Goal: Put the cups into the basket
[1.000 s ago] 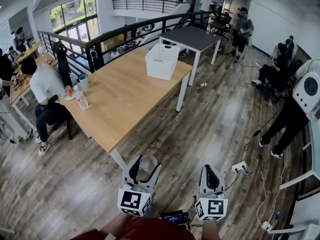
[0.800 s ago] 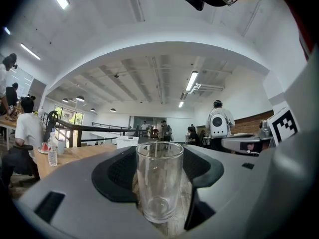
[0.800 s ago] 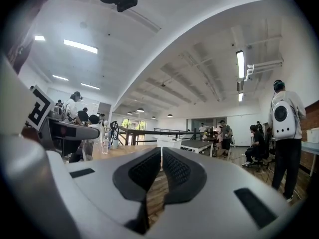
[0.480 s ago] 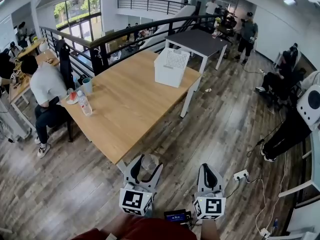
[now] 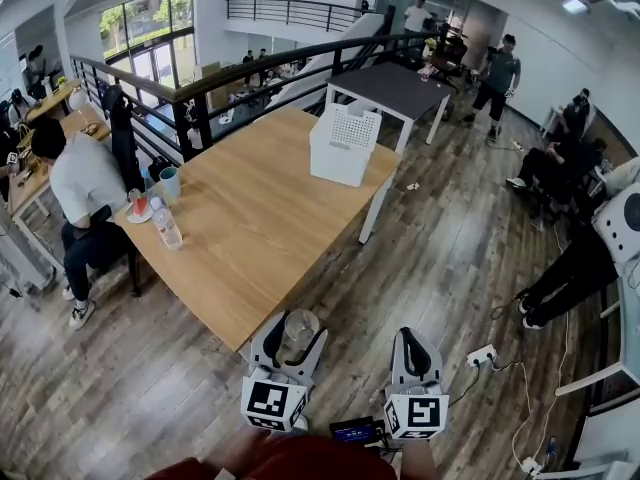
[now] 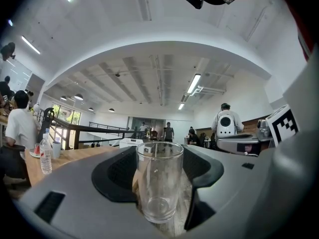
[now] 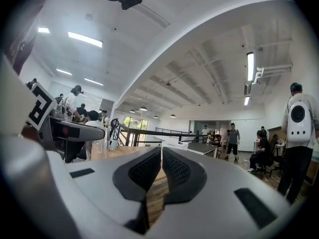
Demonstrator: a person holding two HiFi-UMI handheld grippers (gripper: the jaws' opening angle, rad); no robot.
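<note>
My left gripper (image 5: 297, 322) pinching an upright glass cup (image 6: 159, 183) between its jaws, my right gripper (image 5: 417, 344) beside it, jaws pressed together on nothing, basket (image 5: 345, 144) well ahead of both, on the table's (image 5: 250, 218) far end.

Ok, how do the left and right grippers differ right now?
The left gripper has its jaws wide apart, clamped on a clear glass; the right gripper has its jaws together. The left gripper carries a load, while the right gripper is empty. Both point level towards the table.
</note>
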